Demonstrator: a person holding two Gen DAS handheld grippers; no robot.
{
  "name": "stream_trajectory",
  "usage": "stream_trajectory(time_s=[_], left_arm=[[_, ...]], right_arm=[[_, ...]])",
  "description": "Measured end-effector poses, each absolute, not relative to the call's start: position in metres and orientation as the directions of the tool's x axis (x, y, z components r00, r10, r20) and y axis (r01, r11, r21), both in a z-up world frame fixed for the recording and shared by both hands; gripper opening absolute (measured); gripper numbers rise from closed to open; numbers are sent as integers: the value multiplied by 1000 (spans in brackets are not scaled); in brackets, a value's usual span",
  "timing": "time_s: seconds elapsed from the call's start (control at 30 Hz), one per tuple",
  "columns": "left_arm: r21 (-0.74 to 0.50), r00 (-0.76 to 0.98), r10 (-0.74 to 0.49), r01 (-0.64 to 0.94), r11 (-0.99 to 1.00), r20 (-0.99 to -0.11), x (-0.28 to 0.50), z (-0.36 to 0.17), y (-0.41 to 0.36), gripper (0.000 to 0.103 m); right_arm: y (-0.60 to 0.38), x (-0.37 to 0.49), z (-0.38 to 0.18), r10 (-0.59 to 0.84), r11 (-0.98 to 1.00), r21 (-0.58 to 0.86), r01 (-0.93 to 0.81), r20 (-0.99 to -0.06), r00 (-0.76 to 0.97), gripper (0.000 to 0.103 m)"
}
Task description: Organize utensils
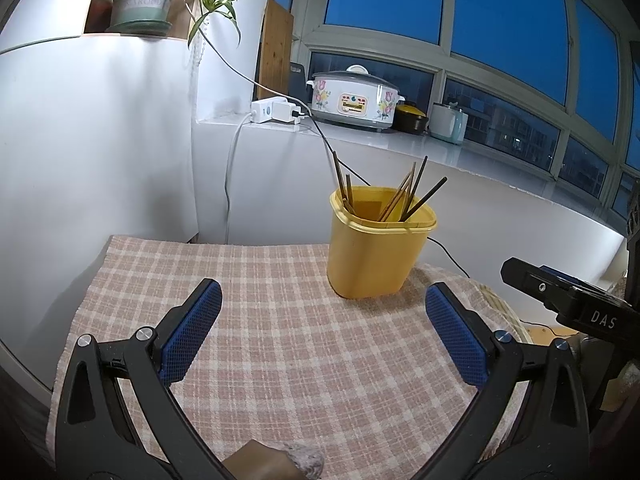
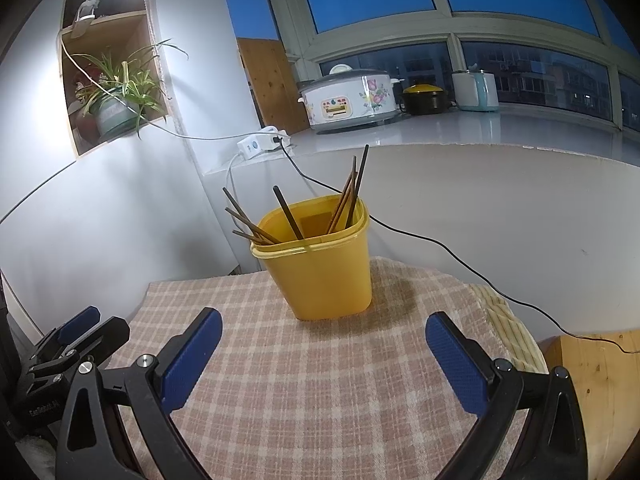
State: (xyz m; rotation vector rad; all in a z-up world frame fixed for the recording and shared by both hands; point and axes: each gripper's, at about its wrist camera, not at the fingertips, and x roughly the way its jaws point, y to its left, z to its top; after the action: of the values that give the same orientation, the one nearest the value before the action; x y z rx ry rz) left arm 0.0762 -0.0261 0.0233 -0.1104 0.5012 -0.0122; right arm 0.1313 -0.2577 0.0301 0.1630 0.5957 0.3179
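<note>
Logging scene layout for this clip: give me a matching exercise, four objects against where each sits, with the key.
Things:
1. chopsticks
2. yellow container
3. potted plant
4. rice cooker

Places:
A. in a wall niche
B. on the checked cloth
C. on the white counter by the window
D. standing in the container

Pairs: 1-D, 2-B, 3-A, 4-C

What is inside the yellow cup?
Chopsticks stand inside the yellow cup, dark and light brown ones leaning against its rim. Their lower ends and the cup's bottom are hidden by its wall.
</note>
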Motion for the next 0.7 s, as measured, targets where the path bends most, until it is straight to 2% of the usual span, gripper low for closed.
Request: stream_trajectory(time_s=[0.7], left_arm=[[-106, 874, -32, -22, 994, -484, 78, 24, -24, 103]], right_arm=[[-255, 133, 25, 339, 939, 247, -239, -539, 771, 103]])
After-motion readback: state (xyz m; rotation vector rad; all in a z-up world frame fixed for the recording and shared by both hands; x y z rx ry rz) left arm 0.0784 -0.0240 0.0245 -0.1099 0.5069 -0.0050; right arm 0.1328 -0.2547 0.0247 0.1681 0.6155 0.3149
